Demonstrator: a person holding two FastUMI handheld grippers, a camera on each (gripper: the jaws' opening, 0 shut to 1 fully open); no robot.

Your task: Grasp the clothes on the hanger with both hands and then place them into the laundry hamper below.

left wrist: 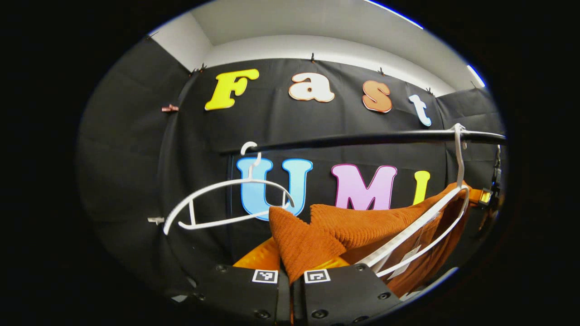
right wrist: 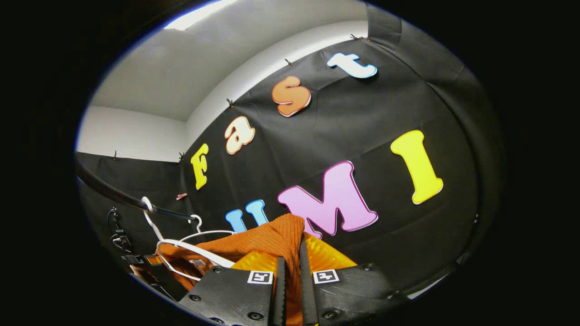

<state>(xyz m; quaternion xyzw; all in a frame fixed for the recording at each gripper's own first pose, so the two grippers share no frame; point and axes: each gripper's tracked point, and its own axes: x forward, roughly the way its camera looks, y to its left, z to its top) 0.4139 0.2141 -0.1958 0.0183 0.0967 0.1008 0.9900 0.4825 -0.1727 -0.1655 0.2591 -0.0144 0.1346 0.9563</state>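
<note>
In the left gripper view, an empty white hanger [left wrist: 226, 203] hangs at the left from the black rail [left wrist: 362, 137], its hook over the rail's left end and open booth wall to its left. Just right of it, a fold of the orange knitted garment [left wrist: 317, 231] rises between the fingers of the left tool [left wrist: 290, 283], which are drawn close together with the cloth pinched between them, so the tool grips the garment. From there the fabric stretches up and to the right, draped over a second white hanger [left wrist: 435, 226] whose hook sits on the rail near the right edge of the view; the hanger is tilted, its lower arm running down toward the tool. A small clip with a strap [left wrist: 487, 195] hangs beyond it at the far right. In the right gripper view, the rail [right wrist: 118, 194] enters from the left edge, with the garment's hanger [right wrist: 181, 246] hooked on it and the other hanger's hook [right wrist: 195, 220] just beyond. The orange garment [right wrist: 272, 237] peaks at mid-view, and a ridge of it runs down between the nearly closed fingers of the right tool [right wrist: 290, 290], which clamps it. To the right lies only open wall.
</note>
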